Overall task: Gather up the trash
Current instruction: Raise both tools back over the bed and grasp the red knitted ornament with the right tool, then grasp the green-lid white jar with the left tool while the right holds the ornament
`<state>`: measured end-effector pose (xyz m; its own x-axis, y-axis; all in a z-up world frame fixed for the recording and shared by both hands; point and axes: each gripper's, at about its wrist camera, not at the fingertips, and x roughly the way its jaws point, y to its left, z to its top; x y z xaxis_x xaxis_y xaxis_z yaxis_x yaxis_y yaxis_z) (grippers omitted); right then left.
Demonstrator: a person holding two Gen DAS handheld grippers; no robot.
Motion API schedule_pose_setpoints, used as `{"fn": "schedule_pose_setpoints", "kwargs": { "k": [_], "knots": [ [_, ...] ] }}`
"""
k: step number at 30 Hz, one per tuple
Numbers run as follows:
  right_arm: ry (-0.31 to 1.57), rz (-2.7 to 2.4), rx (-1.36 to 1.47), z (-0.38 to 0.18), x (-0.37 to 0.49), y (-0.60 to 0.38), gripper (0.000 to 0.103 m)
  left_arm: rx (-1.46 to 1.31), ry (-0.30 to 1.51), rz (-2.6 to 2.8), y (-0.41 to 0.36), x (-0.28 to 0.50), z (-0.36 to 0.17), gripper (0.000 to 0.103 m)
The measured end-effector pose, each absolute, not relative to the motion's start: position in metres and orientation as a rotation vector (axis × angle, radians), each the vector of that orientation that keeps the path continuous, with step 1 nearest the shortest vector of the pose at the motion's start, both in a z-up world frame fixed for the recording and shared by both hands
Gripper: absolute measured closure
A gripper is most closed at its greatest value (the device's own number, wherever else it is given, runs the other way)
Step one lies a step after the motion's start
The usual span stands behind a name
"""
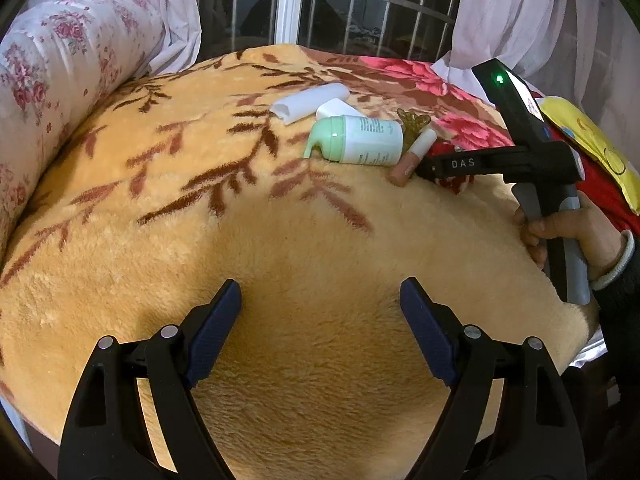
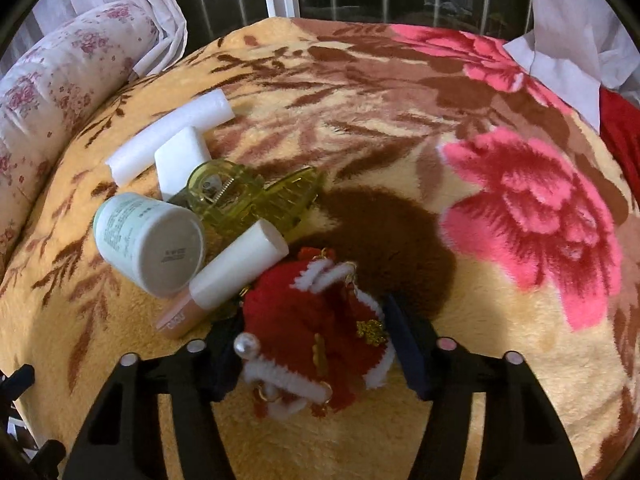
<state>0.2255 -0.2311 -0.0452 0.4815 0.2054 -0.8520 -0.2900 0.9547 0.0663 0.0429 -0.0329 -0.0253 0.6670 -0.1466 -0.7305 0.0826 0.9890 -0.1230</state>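
The red-and-white fuzzy ornament (image 2: 316,344) lies on the blanket (image 2: 500,380) right between the fingers of the right gripper (image 2: 316,350), whose jaws stand narrowed to its sides, apparently pressing into the plush, so it looks like the piece now being picked up. Just ahead and left of that claw huddle the other bits: a lip-gloss tube (image 2: 228,276) touching the ornament, a green pump bottle (image 2: 150,242), a yellow-green hair clip (image 2: 248,196) and two white foam pieces (image 2: 172,136), heaped close, probably for easy collecting. The left gripper (image 1: 320,324) hovers wide and empty over bare blanket, well short of the heap, likely waiting its turn.
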Motion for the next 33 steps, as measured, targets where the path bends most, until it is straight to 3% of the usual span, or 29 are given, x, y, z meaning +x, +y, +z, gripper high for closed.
{"fn": "schedule_pose_setpoints", "kwargs": {
  "k": [3,6,15,24,33],
  "knots": [
    [1.004,0.295,-0.098,-0.043,0.220,-0.231,0.066,-0.086,0.833,-0.126,-0.033,0.043,-0.025,0.023],
    [0.985,0.293,-0.062,-0.037,0.209,-0.237,0.072,-0.091,0.844,-0.125,-0.032,0.043,-0.023,0.023],
    [0.878,0.228,0.044,-0.019,0.172,-0.283,0.072,-0.069,0.883,-0.177,-0.055,0.094,-0.008,0.023],
    [0.894,0.246,0.111,-0.036,0.175,-0.298,0.071,-0.049,0.943,-0.258,-0.084,0.176,-0.011,0.023],
    [0.896,0.258,0.151,-0.037,0.174,-0.300,0.070,0.375,0.879,-0.471,-0.083,0.184,0.000,0.023]
  ]
}}
